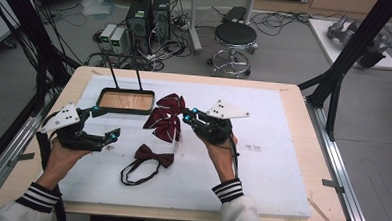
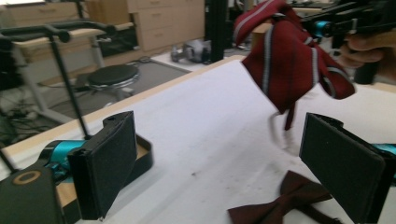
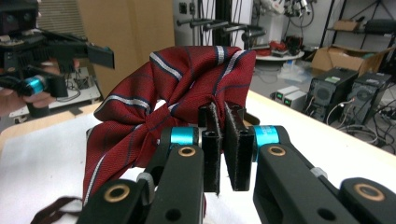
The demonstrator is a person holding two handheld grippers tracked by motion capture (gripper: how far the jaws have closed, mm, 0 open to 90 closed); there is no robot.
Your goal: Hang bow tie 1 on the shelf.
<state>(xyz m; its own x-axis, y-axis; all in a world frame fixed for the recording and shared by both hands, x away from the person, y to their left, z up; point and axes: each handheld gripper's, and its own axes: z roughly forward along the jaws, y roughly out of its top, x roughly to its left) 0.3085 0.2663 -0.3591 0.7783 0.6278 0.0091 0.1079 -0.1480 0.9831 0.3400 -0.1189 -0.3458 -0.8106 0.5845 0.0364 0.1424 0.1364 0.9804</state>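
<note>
Right gripper (image 1: 186, 115) is clamped on the striped red bow tie (image 1: 164, 118), holding it lifted above the white mat (image 1: 262, 158), beside the wooden tray (image 1: 126, 100). Left gripper (image 1: 105, 121) stands with jaws wide apart, nothing between them. A plain dark red bow tie (image 1: 153, 156) lies flat on the mat.

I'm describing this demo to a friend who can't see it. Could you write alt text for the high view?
A person's right gripper holds a striped red bow lifted above a white mat on a wooden table. The left gripper hangs open beside a wood-bottomed black tray, and a plain dark red bow tie with its strap lies on the mat between the hands.
</note>
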